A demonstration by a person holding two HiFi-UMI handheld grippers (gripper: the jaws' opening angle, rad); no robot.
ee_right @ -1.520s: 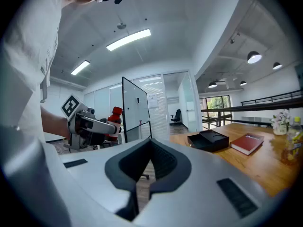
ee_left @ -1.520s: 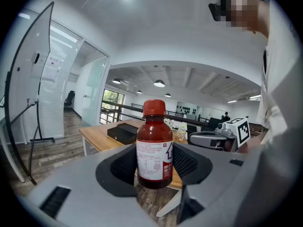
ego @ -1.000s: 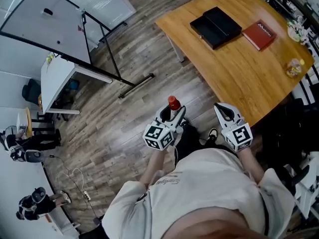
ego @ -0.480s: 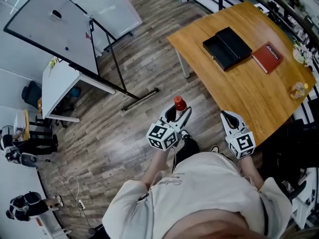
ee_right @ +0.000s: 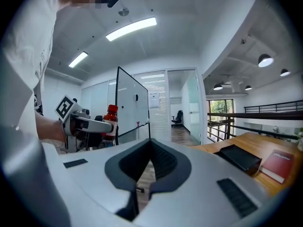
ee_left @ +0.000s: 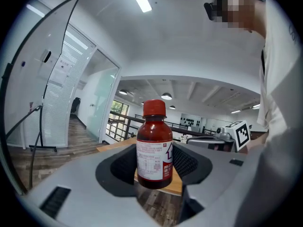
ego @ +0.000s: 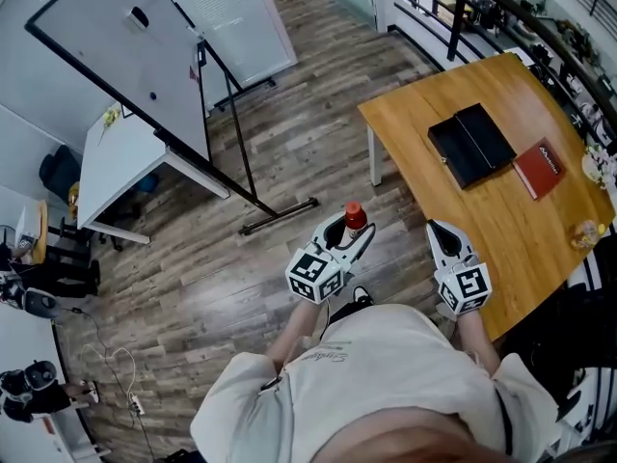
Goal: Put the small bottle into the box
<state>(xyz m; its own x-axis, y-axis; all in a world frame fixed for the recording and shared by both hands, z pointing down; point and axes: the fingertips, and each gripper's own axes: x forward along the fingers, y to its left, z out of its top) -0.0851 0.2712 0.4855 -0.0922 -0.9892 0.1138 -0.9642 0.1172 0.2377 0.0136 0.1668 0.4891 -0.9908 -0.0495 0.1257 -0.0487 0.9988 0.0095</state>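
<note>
A small brown bottle (ee_left: 154, 148) with a red cap and a white label stands upright between the jaws of my left gripper (ee_left: 155, 167), which is shut on its body. From the head view the bottle's cap (ego: 355, 215) pokes out of the left gripper (ego: 349, 234) above the wood floor. The right gripper (ego: 437, 230) hangs beside it, shut and with nothing in it; its pads meet at the tip (ee_right: 150, 143). The black box (ego: 472, 145) lies open on the wooden table (ego: 434, 104), well ahead of both grippers. It also shows in the right gripper view (ee_right: 241, 157).
A red book (ego: 540, 169) lies right of the box, and a yellowish object (ego: 583, 231) sits near the table's right edge. A whiteboard on a stand (ego: 145, 56) and a white desk (ego: 120, 167) are at the left. A railing (ego: 463, 8) runs behind the table.
The head view has shifted: the table and box now sit further right and a bit lower in it. Both grippers keep their pose, and the bottle stays in the left one.
</note>
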